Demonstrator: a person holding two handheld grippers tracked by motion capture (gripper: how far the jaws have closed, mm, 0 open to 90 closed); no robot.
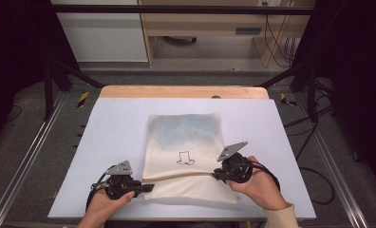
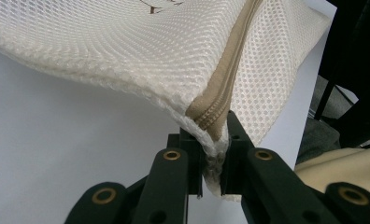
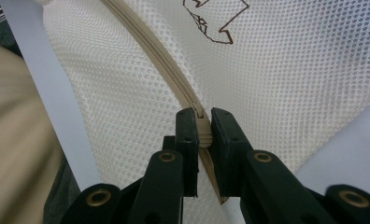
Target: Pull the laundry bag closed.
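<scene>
1. Table (image 1: 105,123): a pale lavender-white board lies flat on top. A strip of bare wood (image 1: 183,91) shows along its far edge.
2. Frame: a black bar (image 1: 176,9) crosses the top of the high view. Dark struts slope down to the floor on both sides of the table.
3. Rails: metal rails (image 1: 24,161) run along the floor left and right of the table. Yellow-and-black hazard tape (image 1: 83,98) marks the floor near both far corners.
4. Floor: grey, with black cables (image 1: 319,175) trailing at the right.
5. Background: a white cabinet (image 1: 100,33) stands beyond the table at the left. Beside it is an open wooden shelf unit (image 1: 210,28) with cables hanging at its right.
6. Bag (image 1: 186,152): a cream mesh bag lies in the middle of the board, toward the near edge. It carries a small brown outline drawing (image 1: 185,157). A tan zipper (image 1: 176,176) runs across its near end.
7. Left gripper (image 1: 148,187): the jaws are clamped narrow on the bag's left corner, at the end of the zipper (image 2: 220,98). The corner is lifted off the board.
8. Right gripper (image 1: 218,175): the jaws are pinched narrow on the zipper (image 3: 174,79) near the bag's right edge.
9. Hands: each hand grips its tool at the near edge of the board. A cream sleeve (image 1: 281,216) shows at the right wrist.
</scene>
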